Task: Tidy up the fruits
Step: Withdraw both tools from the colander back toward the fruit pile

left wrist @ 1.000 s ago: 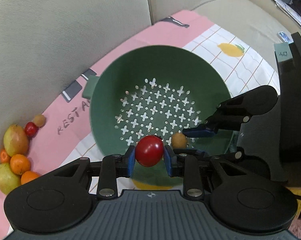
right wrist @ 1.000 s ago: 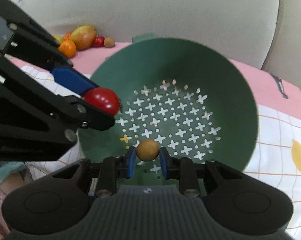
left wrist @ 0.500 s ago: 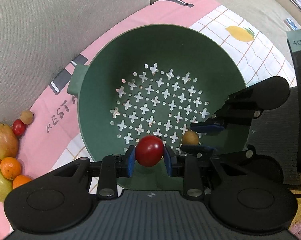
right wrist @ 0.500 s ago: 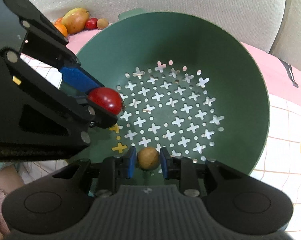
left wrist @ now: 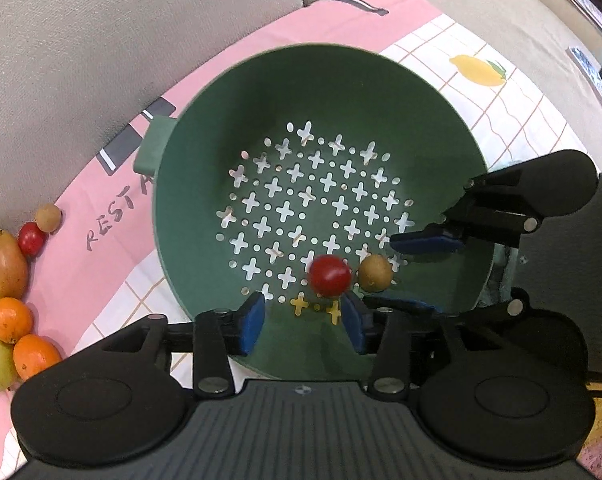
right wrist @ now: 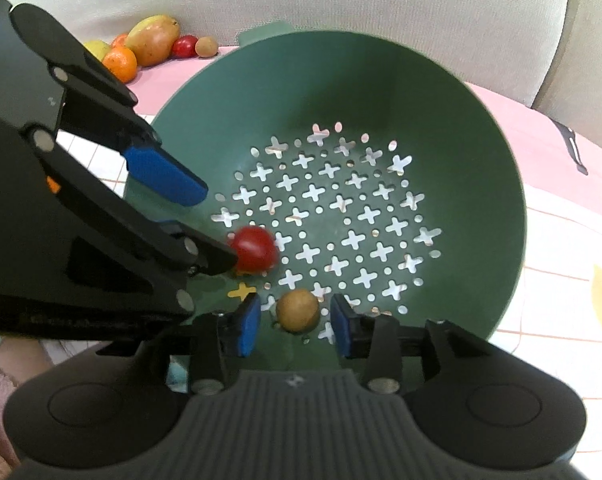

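A green colander [left wrist: 341,92] [right wrist: 481,152] lies on a pink and white cloth. My left gripper [left wrist: 303,322] is open just above its near wall. A red tomato [left wrist: 329,276] [right wrist: 255,249] lies loose inside, blurred by motion. My right gripper [right wrist: 295,324] is open, with a small brown round fruit [right wrist: 298,310] [left wrist: 375,273] free between its pads on the colander floor. Each gripper shows in the other's view, the right one [left wrist: 413,272] and the left one [right wrist: 197,216].
A pile of fruit lies by the sofa back: a mango [left wrist: 3,266] [right wrist: 153,38], oranges [left wrist: 11,319] [right wrist: 121,63], a second tomato [left wrist: 31,238] and a small brown fruit [left wrist: 48,217]. The sofa cushion [left wrist: 101,40] rises behind the cloth.
Both grippers have opened. The tomato has dropped from the left gripper and the brown fruit from the right, both into the colander.
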{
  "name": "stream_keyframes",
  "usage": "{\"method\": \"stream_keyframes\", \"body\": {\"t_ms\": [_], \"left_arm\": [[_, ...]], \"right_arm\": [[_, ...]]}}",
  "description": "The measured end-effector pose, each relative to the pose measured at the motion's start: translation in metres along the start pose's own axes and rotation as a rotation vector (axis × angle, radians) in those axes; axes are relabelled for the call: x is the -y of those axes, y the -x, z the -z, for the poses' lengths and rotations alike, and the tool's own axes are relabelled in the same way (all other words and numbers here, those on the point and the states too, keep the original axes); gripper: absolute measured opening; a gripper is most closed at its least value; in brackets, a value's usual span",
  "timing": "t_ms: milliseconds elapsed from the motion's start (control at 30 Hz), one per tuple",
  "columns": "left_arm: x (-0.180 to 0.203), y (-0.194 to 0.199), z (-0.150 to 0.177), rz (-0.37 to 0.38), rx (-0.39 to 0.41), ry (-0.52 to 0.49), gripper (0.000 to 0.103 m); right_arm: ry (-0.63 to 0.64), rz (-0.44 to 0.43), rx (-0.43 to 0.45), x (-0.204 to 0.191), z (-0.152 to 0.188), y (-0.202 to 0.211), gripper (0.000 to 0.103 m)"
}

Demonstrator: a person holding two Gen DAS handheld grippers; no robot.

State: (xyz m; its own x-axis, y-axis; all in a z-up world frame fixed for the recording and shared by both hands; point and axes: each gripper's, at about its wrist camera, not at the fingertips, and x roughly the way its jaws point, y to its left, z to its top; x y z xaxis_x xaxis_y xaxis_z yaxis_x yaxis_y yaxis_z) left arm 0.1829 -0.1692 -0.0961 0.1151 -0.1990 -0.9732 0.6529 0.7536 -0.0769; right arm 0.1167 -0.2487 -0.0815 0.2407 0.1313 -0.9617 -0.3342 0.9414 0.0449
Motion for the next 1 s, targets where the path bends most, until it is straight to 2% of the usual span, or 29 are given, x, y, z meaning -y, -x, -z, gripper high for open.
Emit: {"method": "stream_keyframes", "body": {"t_ms": [167,300,467,800,1000], "left_arm": [[0.003,0.019,0.007,-0.003,0.060,-0.003,0.057],[0.003,0.042,0.017,-0.022,0.122,0.011,0.057],[0.001,0.072,0.038,-0.094,0.190,0.020,0.058],[-0.029,0.130,0.094,-0.194,0.324,0.159,0.058],[-0.059,0.169,0.130,-0.286,0.386,0.213,0.058]], "right_arm": [[0.006,0.033,0.016,-0.005,-0.002,0.007,0.038],[0.020,0.069,0.053,-0.012,-0.001,0.022,0.056],[0.028,0.099,0.117,-0.026,-0.001,0.041,0.061],[0.010,0.035,0.256,-0.073,0.002,0.078,0.067],[0.016,0.000,0.316,-0.101,-0.003,0.088,0.067]]}}
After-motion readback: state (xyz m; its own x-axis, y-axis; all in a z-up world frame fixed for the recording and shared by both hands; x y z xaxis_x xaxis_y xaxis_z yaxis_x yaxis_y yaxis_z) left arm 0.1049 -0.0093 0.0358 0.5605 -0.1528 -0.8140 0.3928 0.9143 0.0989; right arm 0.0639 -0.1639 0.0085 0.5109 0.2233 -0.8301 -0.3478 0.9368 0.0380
